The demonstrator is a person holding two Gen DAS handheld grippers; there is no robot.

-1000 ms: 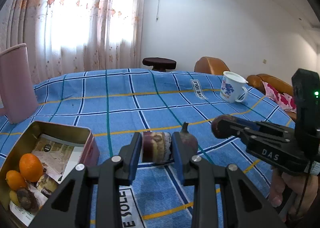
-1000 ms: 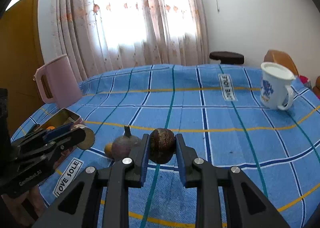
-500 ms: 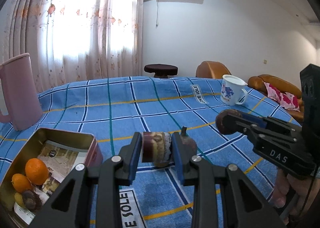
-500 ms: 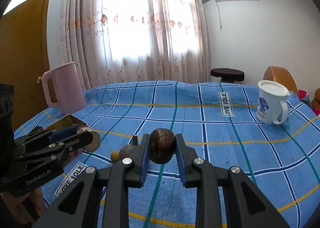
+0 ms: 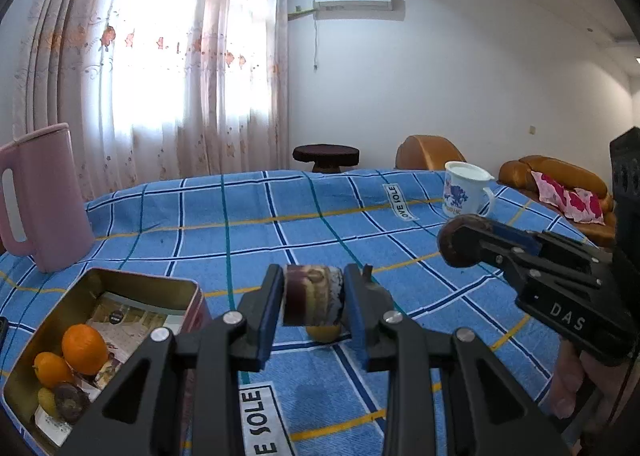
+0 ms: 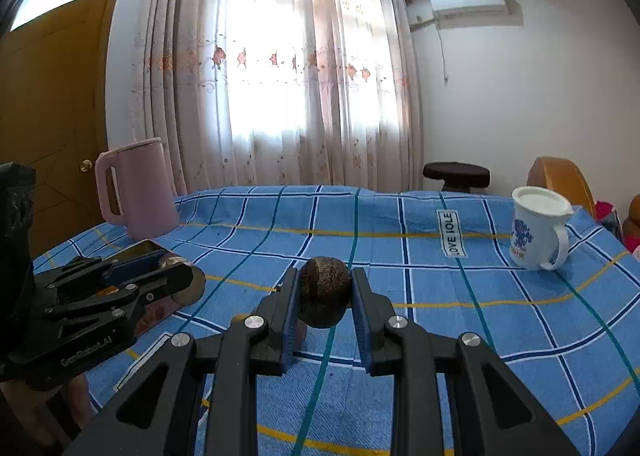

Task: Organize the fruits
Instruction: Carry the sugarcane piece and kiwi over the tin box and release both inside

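grippers clamp fruit: left gripper (image 5: 314, 306) mottled purple fruit (image 5: 313, 300), right gripper (image 6: 325, 302) rough brown fruit (image 6: 324, 292).

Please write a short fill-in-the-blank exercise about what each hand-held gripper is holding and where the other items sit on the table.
1. The right hand-held gripper is shut on a round ____ fruit.
2. The open tin already holds two ____ citrus fruits.
3. The left hand-held gripper is ____ on a purple-banded fruit.
4. The tall lidded jug beyond the tin is ____ in colour.

Missing words: brown; orange; shut; pink
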